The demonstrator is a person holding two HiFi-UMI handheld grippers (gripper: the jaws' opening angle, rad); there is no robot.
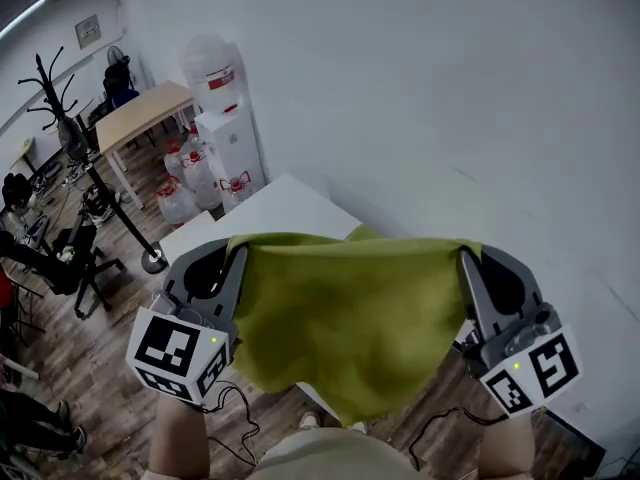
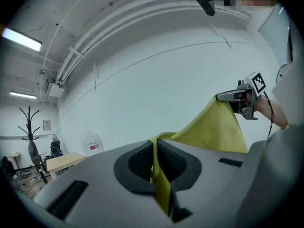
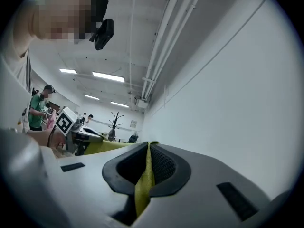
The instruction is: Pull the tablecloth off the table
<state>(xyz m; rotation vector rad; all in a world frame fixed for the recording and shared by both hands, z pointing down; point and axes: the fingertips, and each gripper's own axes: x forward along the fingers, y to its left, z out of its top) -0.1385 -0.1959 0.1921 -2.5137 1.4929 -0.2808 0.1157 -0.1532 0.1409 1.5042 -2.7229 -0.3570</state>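
Head view shows the olive-green fabric tablecloth [image 1: 345,318] held up in the air. It is stretched between the left tongs [image 1: 237,260] and the right tongs [image 1: 463,260], one at each upper corner, and the rest hangs in a loose sheet in front of the person. Beyond it the white rectangular desk [image 1: 280,203] lies bare. The cloth hides the desk's near edge, so I cannot tell whether the lower hem is clear of it or brushing it.

Left gripper view has the left tongs [image 2: 155,146] pressed together on a thin fold of the cloth [image 2: 213,127]. Right gripper view has the right tongs [image 3: 148,151] clamped the same way on a narrow strip of the cloth [image 3: 141,186]. Both grips take only a small bite at the edge.

That is the main risk, in my judgement. A sharp tug, or the hem catching on the desk's corner, could drag a corner out of the pads, and the sheet would swing down from one side. Spreading the two tongs further apart would add strain on the same small bites.

A second risk is underfoot. A black cable [image 1: 235,413] loops on the wooden floor [image 1: 110,368] near the person's feet, and the hanging cloth partly blocks the sight of it, so a step back could snag it. The white water dispenser [image 1: 225,118] stands beyond the desk's far end, well apart from the cloth, and looks out of reach.
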